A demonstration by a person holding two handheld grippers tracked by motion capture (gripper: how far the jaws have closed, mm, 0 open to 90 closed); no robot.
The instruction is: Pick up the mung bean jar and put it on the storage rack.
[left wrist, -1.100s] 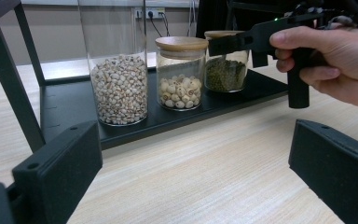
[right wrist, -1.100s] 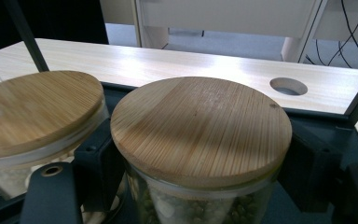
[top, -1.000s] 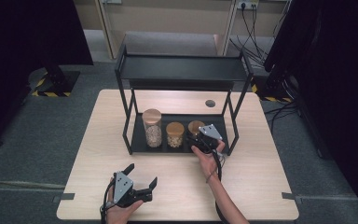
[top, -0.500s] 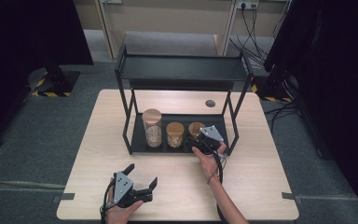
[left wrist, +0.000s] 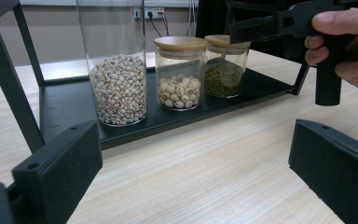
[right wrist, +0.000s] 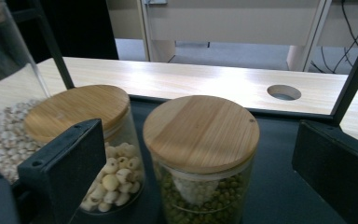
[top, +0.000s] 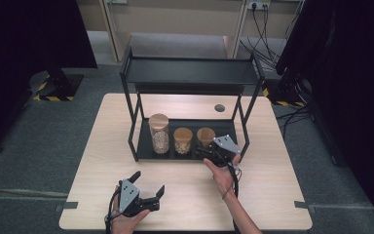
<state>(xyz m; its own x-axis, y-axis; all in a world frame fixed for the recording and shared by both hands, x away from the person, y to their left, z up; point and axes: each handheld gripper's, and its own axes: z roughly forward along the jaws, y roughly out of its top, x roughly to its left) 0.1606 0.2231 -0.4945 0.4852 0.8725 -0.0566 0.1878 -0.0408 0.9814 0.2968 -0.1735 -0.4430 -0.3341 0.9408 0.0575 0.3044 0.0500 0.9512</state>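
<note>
1. Since a second ago the right gripper (top: 209, 152) has been drawn back a little from the bean jar (right wrist: 201, 156), and its jaws have just been opening; they are now spread wide, with nothing held.
2. The bean jar is seen between and just ahead of the right jaws, untouched, standing on the tray (top: 145, 145) of the rack, with the seed jar (right wrist: 89, 142) beside the left jaw.
3. The jar is judged glass: rigid, smooth, breakable, fairly heavy with its filling. The wooden lid (right wrist: 201, 130) may sit loose, so the glass wall below the lid is best taken.
4. The right hand (top: 222, 171) is held level, jaws pointed at the rack.
5. The left gripper (top: 148, 187) is rested low over the table, jaws wide open and empty.
</note>
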